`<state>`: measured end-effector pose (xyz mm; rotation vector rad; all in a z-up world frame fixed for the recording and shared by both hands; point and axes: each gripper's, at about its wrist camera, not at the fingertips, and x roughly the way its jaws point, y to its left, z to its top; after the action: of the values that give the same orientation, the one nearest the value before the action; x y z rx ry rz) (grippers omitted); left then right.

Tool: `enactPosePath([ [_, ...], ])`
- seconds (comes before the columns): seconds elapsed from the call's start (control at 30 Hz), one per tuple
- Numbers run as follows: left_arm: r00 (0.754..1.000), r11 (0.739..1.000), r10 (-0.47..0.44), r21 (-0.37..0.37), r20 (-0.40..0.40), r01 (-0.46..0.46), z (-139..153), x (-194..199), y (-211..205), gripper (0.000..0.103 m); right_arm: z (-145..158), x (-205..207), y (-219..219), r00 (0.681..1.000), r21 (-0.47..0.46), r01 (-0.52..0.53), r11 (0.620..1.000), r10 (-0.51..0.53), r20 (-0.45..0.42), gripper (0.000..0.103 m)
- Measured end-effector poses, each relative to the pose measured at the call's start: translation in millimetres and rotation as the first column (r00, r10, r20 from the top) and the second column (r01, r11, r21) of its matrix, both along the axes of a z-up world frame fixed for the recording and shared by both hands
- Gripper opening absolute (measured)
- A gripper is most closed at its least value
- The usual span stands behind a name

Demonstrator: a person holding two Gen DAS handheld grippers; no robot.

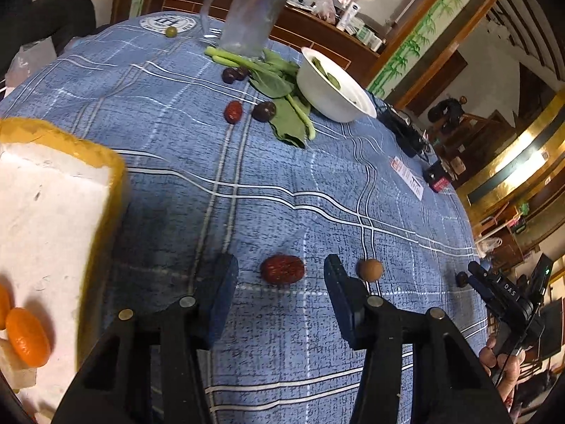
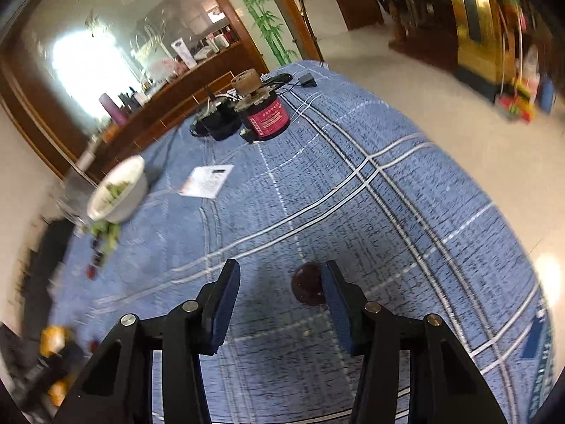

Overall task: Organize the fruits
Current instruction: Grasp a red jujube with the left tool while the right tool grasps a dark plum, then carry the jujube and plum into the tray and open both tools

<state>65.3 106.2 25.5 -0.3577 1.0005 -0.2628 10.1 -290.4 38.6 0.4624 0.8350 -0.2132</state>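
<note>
Fingers of the left gripper (image 1: 280,279) spread wide, red date (image 1: 282,269) centred between, long axis crosswise; right gripper (image 2: 279,291) open, dark fruit (image 2: 306,283) beside its right finger

A lived-in home, likely a dining or family room. The landmark is a table under a blue plaid cloth (image 1: 317,183). On it sit a clear pitcher (image 1: 252,14) at the far edge, leafy greens (image 1: 282,106) and a white bowl (image 1: 332,88) beside them. Behind the table runs a dark wooden sideboard (image 1: 317,31) crowded with bottles and bags, backed by a large mirror (image 2: 116,46). Right of the table, bamboo is painted on the wall (image 1: 416,42), and pale tiled floor (image 2: 441,81) stretches beyond it.
</note>
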Motion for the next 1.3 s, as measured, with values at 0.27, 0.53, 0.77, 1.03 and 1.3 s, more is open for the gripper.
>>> enactPosePath([
  [0.27, 0.998, 0.985, -0.06, 0.164, 0.029, 0.055, -10.1, 9.9, -31.2, 0.043, -7.4, -2.1, -4.6, 0.998, -0.115, 0.037, 0.993, -0.043, -0.056, 0.042],
  [0.53, 0.995, 0.941, -0.067, 0.335, 0.079, 0.037, -6.3, -5.7, -46.1, 0.028, -7.3, -6.7, -13.6, 0.993, -0.104, 0.079, 0.992, -0.087, -0.08, 0.023],
  [0.77, 0.988, 0.974, -0.043, 0.226, 0.148, 0.009, 30.8, -50.4, -19.1, 0.028, 1.2, -21.0, -23.6, 0.988, 0.274, -0.086, 0.958, 0.047, 0.147, 0.023],
  [1.03, 0.982, 0.99, 0.098, 0.089, 0.164, -0.113, 56.5, -104.4, 61.0, 0.028, 17.5, -26.6, 47.9, 0.955, 0.284, -0.268, 0.92, 0.216, 0.202, 0.023],
  [1.3, 0.936, 0.939, 0.299, 0.117, 0.186, -0.323, 54.8, -142.2, 153.2, 0.029, 29.0, -36.9, 185.7, 0.863, 0.217, -0.502, 0.837, 0.471, 0.182, 0.024],
])
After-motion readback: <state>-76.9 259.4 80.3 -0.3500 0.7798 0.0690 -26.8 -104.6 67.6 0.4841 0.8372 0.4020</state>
